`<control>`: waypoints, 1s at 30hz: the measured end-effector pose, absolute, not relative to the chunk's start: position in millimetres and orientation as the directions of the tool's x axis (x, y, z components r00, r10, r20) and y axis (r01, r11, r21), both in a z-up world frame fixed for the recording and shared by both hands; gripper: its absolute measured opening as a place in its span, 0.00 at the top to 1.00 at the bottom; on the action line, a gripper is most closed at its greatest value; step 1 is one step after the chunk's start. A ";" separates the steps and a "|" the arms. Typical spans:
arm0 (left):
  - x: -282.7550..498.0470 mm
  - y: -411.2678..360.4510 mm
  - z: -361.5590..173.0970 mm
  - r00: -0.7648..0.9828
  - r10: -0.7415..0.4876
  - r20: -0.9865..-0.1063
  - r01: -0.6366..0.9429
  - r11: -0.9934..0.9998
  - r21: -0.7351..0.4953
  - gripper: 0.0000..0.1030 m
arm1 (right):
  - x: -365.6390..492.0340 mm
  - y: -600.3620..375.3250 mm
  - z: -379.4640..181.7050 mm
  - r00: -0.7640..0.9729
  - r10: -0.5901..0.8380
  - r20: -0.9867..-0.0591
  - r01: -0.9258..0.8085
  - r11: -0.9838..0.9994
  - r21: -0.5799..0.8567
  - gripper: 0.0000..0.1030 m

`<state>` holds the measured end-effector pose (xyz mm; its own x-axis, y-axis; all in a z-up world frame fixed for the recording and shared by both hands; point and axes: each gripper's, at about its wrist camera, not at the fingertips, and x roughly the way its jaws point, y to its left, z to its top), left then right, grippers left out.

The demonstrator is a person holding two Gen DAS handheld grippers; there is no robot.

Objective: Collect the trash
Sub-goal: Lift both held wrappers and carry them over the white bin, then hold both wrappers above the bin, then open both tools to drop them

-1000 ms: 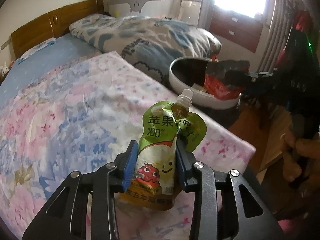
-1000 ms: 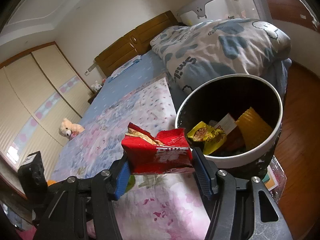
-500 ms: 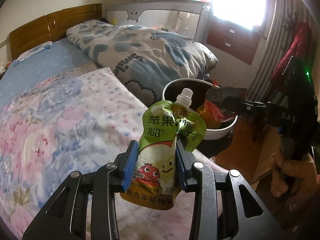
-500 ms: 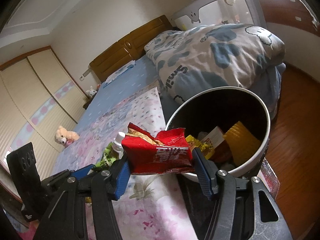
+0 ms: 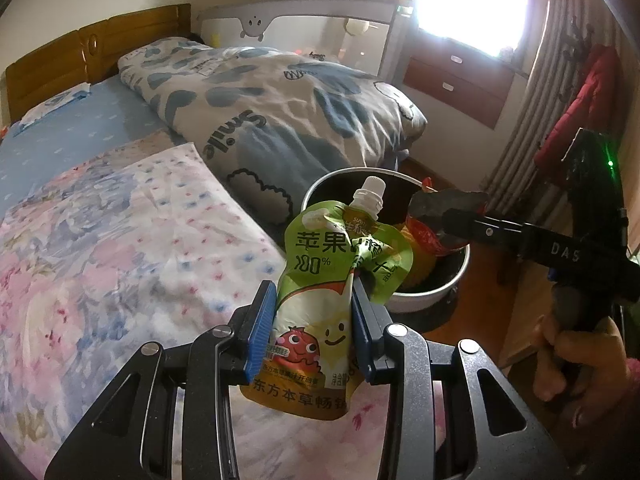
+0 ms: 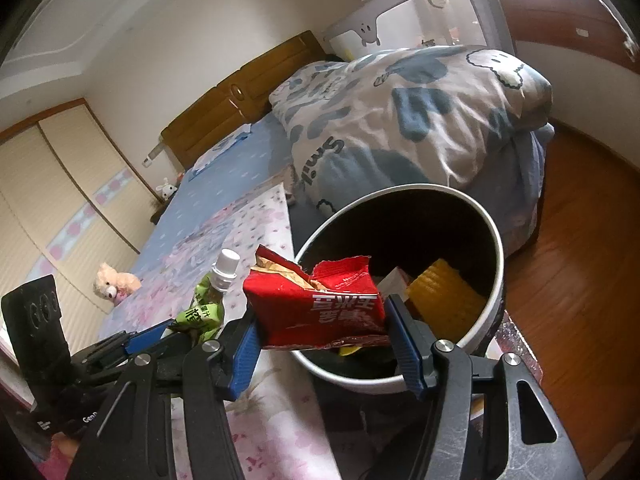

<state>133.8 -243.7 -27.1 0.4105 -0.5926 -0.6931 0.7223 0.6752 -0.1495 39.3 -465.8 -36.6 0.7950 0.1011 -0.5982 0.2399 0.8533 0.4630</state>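
My left gripper is shut on a green juice pouch with a white spout, held upright above the bed's edge. The pouch also shows at the left of the right wrist view. My right gripper is shut on a torn red snack bag, held over the near rim of the white trash bin. The bin stands on the floor beside the bed and holds a yellow wrapper and other trash. In the left wrist view the right gripper hangs over the bin with the red bag.
A floral blanket covers the near bed. A folded blue-and-white quilt lies behind the bin. Wooden floor spreads to the right. A plush toy sits on the bed's far side. Drawers stand under the window.
Both grippers have moved toward the bin with their trash. The bin looks larger and nearer, and the red bag now hangs over its rim. The pouch has come into the right wrist view.
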 end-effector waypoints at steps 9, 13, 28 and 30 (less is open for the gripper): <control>145.0 -274.2 -27.7 0.389 -0.584 -0.712 0.734 0.664 -0.144 0.67 | 45.8 -489.4 -42.0 0.782 0.088 -0.617 0.271 0.843 0.464 0.42; 149.7 -288.3 -29.2 0.382 -0.574 -0.724 0.736 0.663 -0.137 0.67 | 47.6 -498.6 -42.8 0.781 0.082 -0.619 0.279 0.841 0.464 0.42; 154.9 -318.9 -33.1 0.378 -0.552 -0.743 0.748 0.655 -0.107 0.66 | 53.3 -514.3 -48.1 0.769 0.091 -0.632 0.287 0.835 0.470 0.42; 155.8 -319.9 -33.4 0.378 -0.551 -0.744 0.747 0.657 -0.106 0.66 | 54.3 -514.9 -47.6 0.769 0.093 -0.633 0.285 0.836 0.469 0.42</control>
